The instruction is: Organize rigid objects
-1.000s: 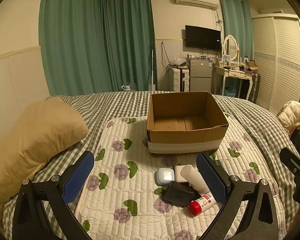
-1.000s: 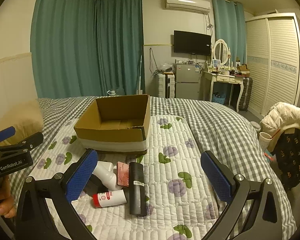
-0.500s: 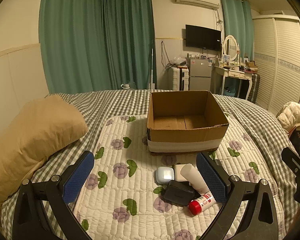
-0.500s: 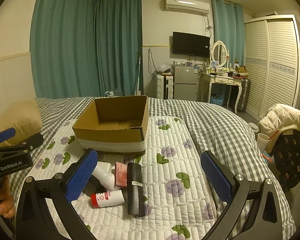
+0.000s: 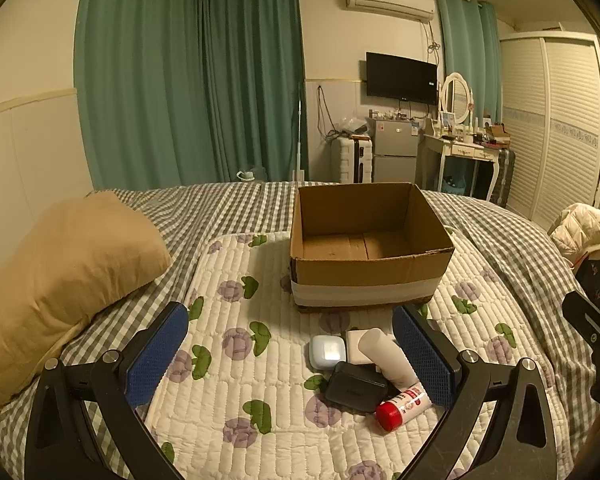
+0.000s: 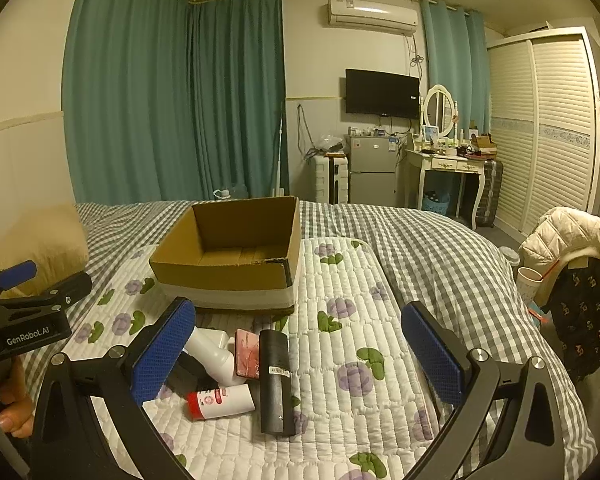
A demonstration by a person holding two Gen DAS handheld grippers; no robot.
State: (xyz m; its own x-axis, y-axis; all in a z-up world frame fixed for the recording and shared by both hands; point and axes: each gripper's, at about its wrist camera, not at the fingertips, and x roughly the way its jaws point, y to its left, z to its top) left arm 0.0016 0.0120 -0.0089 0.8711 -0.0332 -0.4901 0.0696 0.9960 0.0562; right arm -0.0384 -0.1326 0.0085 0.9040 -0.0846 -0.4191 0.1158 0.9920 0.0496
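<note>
Both claws gape wide w/ nothing between the blue pads: left claw (image 5: pixel 290 356) fills the bottom of the left wrist view, right claw (image 6: pixel 298 354) the bottom of the right wrist view, each held above a quilted flower mat (image 5: pixel 240 380) on a gray check bed (image 5: pixel 228 208). Left claw also shows at far left edge of the right wrist view, w/ a hand (image 6: pixel 8 396) gripping it. Cardboard box (image 5: pixel 366 248) sits open, nothing inside, centre frame on the mat, white band round its base. Task items lie in a tight pile on the mat just in front of the box, lower centre-right in the left view: white earbud case (image 5: pixel 327 352), black pouch (image 5: pixel 356 386) touching it, white bottle (image 5: pixel 386 358) lying tilted over the pouch, red-capped tube (image 5: pixel 404 404) on its side at the pile's near edge. Right wrist view adds a black cylinder (image 6: pixel 275 380) lying lengthwise at the pile's right side, and a pink card-like item (image 6: pixel 247 352) betw. it and the white bottle; can't tell what it is. Tan pillow (image 5: pixel 60 280) at left of frame.
</note>
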